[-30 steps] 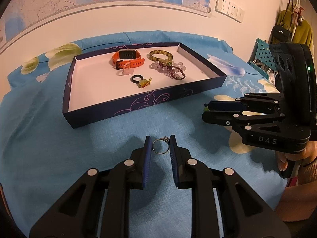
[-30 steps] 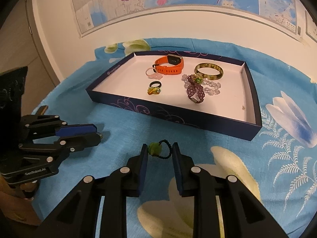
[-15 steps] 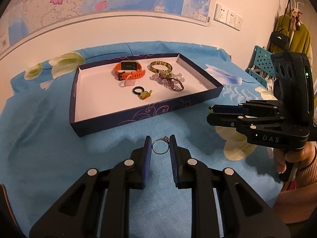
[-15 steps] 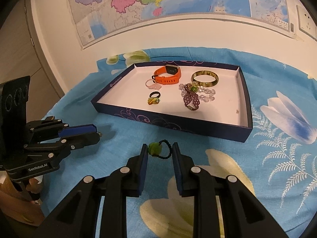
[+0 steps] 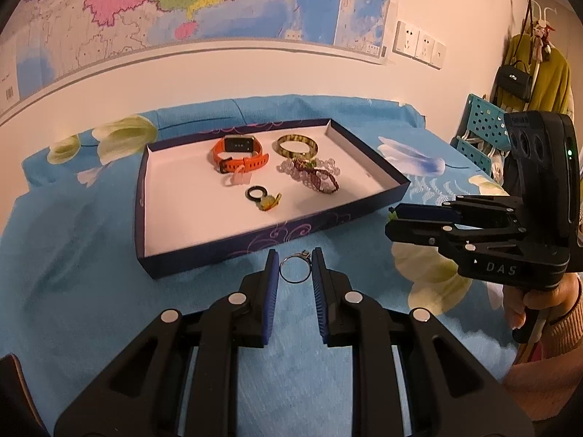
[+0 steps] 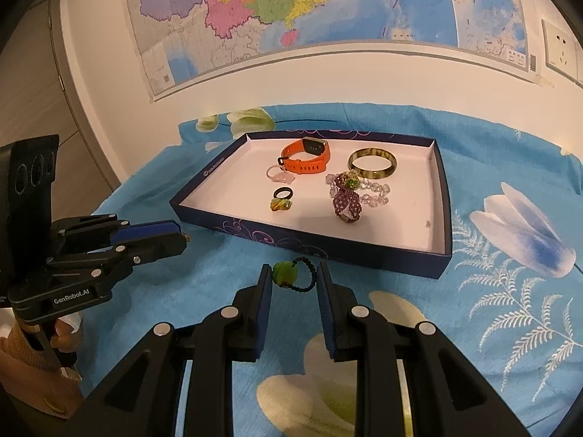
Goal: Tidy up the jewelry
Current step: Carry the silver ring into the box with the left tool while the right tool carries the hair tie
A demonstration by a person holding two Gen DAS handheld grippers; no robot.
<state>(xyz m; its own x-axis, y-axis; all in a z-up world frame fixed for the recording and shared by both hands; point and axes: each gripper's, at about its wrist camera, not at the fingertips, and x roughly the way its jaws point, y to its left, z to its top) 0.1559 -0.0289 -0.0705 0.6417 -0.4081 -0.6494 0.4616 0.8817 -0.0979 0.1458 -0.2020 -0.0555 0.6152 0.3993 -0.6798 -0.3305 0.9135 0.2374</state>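
Note:
My left gripper (image 5: pixel 295 267) is shut on a thin silver ring (image 5: pixel 296 269), held above the blue cloth just in front of the dark blue tray (image 5: pixel 226 251). My right gripper (image 6: pixel 294 276) is shut on a black cord ring with a green bead (image 6: pixel 286 273), held in front of the tray's near wall (image 6: pixel 309 247). In the tray lie an orange watch (image 5: pixel 238 156), a green bangle (image 5: pixel 297 145), a purple beaded bracelet (image 5: pixel 317 178), a black ring (image 5: pixel 255 193) and a small yellow-green ring (image 5: pixel 269 202). The right gripper also shows in the left wrist view (image 5: pixel 393 218), the left one in the right wrist view (image 6: pixel 182 235).
A blue flowered cloth (image 6: pixel 510 273) covers the table. A wall with a map (image 6: pixel 328 18) stands behind it. A teal chair (image 5: pixel 481 134) and hanging clothes (image 5: pixel 539 73) are at the far right. A wooden door (image 6: pixel 54 91) is at the left.
Both grippers have risen and tilted up with their rings held; the tray now sits lower and farther in both views. The jaws have not changed.

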